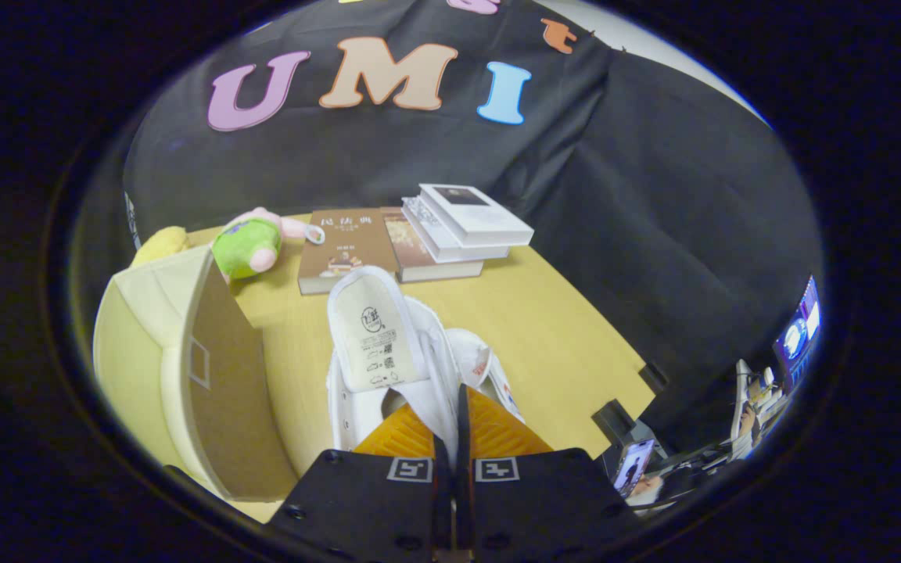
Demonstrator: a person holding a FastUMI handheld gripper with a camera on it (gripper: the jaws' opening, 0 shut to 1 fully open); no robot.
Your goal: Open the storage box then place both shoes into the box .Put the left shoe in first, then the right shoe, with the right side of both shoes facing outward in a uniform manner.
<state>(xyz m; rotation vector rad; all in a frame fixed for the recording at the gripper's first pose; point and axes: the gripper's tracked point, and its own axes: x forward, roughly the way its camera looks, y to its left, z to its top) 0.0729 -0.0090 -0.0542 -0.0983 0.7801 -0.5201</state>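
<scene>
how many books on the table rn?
4. Brown-cover book beside the plush toy, a second brown one right of it, and two white books stacked on that. Gripper shut on white shoe.

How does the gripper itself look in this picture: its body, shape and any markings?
The gripper has a broad black body built as two flat blocks, side by side, with a narrow seam between them. Each block carries one small square black-and-white marker near the seam and several small round screw holes. The two jaws have ribbed faces.
</scene>
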